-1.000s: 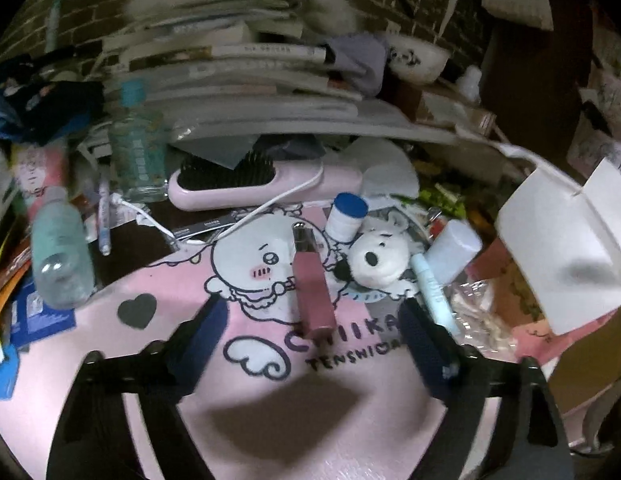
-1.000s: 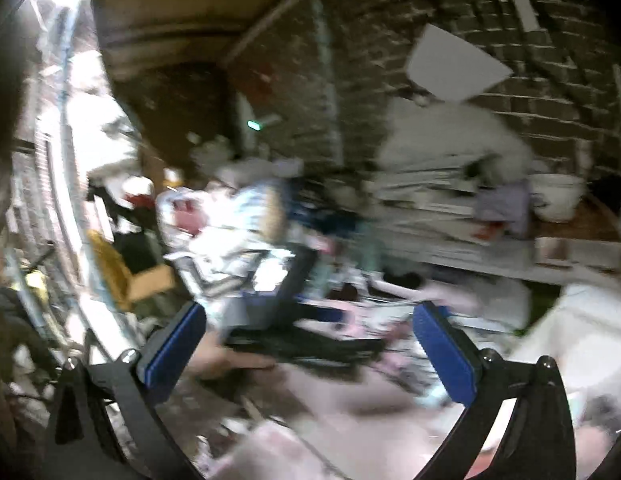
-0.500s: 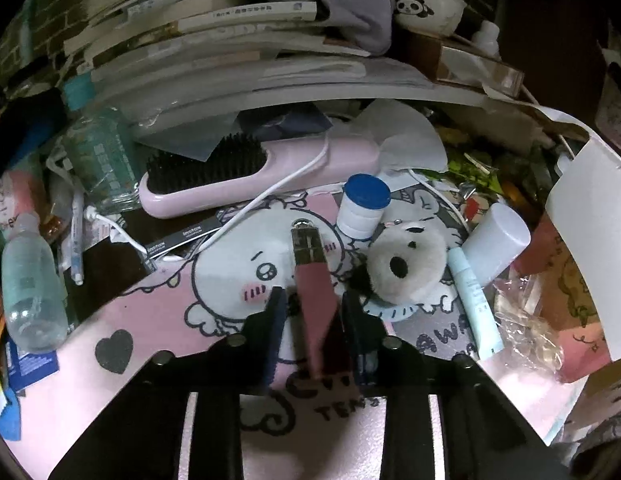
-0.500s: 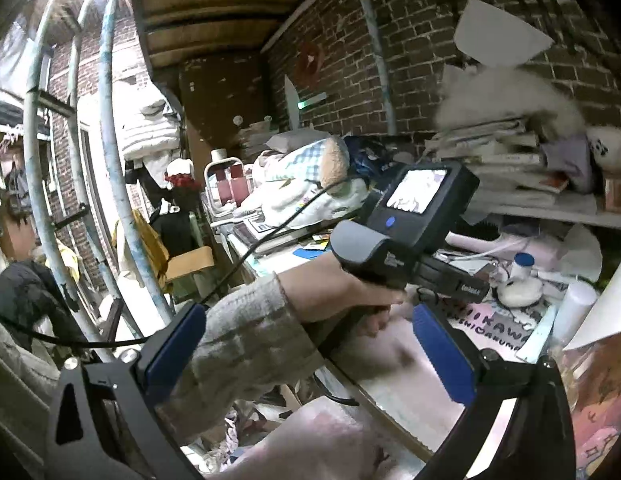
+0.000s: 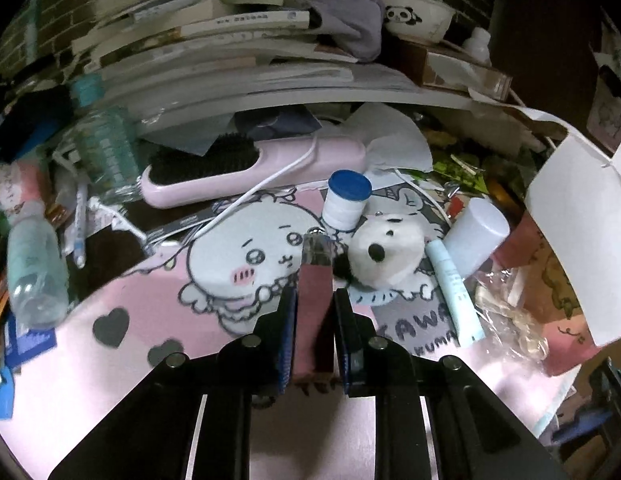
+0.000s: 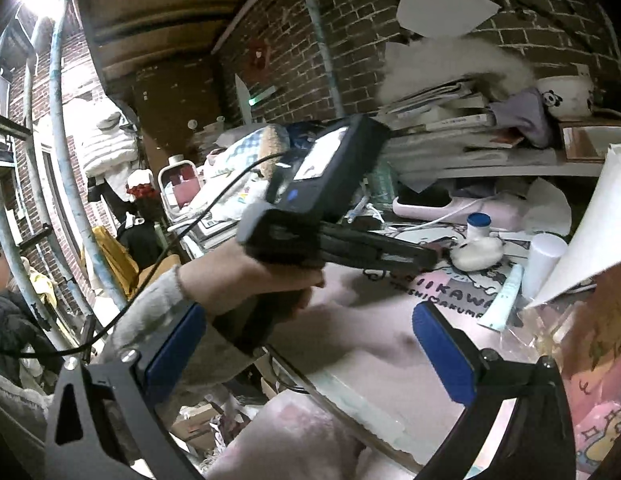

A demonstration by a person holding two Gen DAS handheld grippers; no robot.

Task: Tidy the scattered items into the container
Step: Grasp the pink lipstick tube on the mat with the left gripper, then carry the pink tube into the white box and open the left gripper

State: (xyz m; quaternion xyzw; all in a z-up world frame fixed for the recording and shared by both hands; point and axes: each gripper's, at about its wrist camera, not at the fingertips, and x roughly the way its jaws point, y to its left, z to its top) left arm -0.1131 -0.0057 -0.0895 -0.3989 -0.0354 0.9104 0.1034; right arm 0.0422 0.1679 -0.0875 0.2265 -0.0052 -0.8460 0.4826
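My left tongs [image 5: 313, 300] clamp the pink tube [image 5: 315, 280] mid-body; rigid, light, prob. slick, so grip w/ care. Right tongs [image 6: 310, 336] wide, empty.

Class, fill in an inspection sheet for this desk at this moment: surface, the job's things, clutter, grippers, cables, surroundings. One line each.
Surface: pink cartoon mat, crowded along its far edge.
Job's things: mauve tube between the left fingers; blue-capped white jar, panda plush, pale blue tube and white cylinder lie loose; white box at right, possibly the container.
Clutter: pink hairbrush, two clear bottles, stacked books, panda bowl.
Grippers: left gripper shut on the tube; right gripper open, holding nothing.
Cables: white cable across the brush; black cable to the left device.
Surroundings: brick wall.
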